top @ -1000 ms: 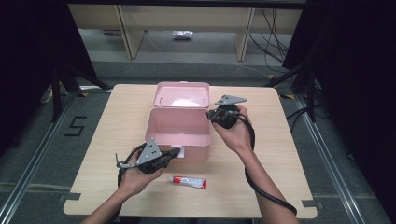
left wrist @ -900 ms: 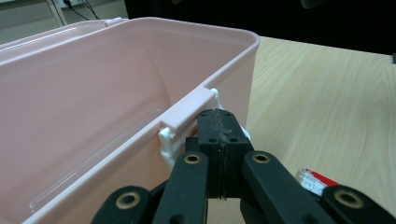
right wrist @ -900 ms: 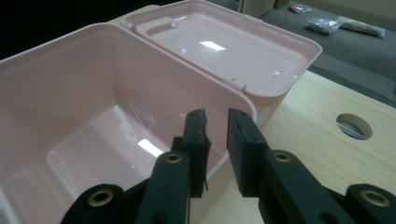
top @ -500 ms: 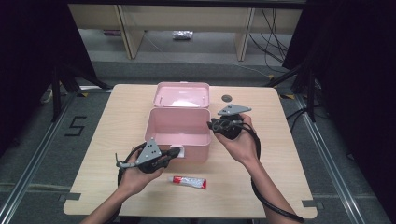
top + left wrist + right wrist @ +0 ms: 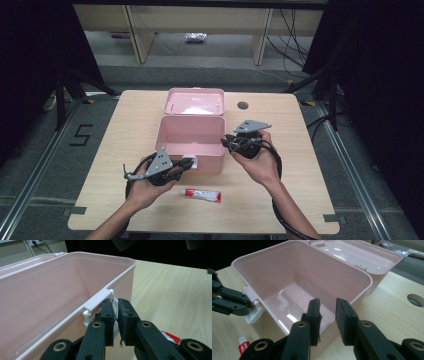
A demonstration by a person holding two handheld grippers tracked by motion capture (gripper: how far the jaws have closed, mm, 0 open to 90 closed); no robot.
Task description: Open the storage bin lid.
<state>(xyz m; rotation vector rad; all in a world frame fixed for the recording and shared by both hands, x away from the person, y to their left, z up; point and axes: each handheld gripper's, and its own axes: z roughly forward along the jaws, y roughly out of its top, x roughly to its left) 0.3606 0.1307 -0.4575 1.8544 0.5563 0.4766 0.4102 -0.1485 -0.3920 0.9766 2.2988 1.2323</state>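
Nearest the bottom edge of the high view, a small red-and-white tube [image 5: 202,195] lay flat on the light wooden surface [image 5: 310,165], just below the middle of the frame. Above and left of it, the left hand-held gripper [image 5: 189,163] pointed right at the white latch [image 5: 192,161] on the front wall of the pink plastic box [image 5: 190,141]. In the left gripper view its jaws had just been opening: the latch tab [image 5: 113,305] stood in the narrow gap between the two pads, and I could not tell whether the pads pressed on it any longer.

To the right of the box in the high view, the right hand-held gripper [image 5: 227,144] pointed left at the box's right wall, close beside it. Its jaws had just been opening too, and in the right gripper view they stood apart, released, with the box's near corner [image 5: 327,322] below the gap and nothing gripped.

The box sat at the centre of the surface, open and bare inside. Farther up the frame its lid [image 5: 195,102] lay tipped back behind it. A round hole [image 5: 243,105] in the surface showed to the lid's right.
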